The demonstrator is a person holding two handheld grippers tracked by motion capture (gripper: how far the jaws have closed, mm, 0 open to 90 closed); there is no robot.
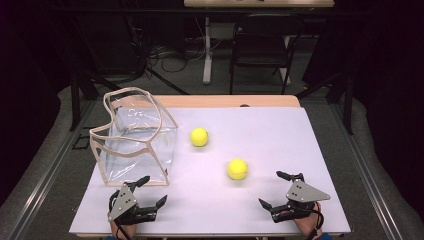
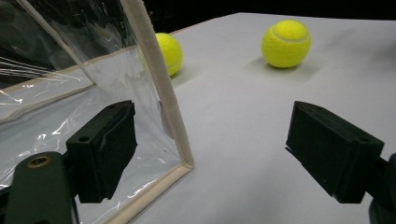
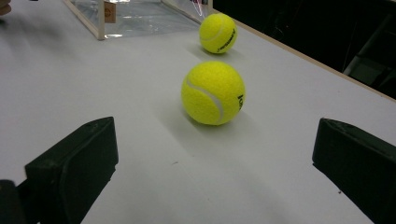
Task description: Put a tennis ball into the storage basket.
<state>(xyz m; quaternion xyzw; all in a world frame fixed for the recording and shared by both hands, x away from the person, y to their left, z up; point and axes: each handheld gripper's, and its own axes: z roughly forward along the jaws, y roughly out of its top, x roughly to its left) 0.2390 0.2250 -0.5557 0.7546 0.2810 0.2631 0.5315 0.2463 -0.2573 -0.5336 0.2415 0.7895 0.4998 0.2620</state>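
Observation:
Two yellow tennis balls lie on the white table: the near ball and the far ball. A clear plastic bag with beige trim stands open at the left. My left gripper is open at the front left, its jaws astride the bag's near corner without pressing it. My right gripper is open at the front right, nothing between its jaws, the near ball a short way ahead.
The white table ends in a wooden strip at the back. Beyond it stand a dark chair and a white table leg on a grey floor with cables. Black stands flank the table.

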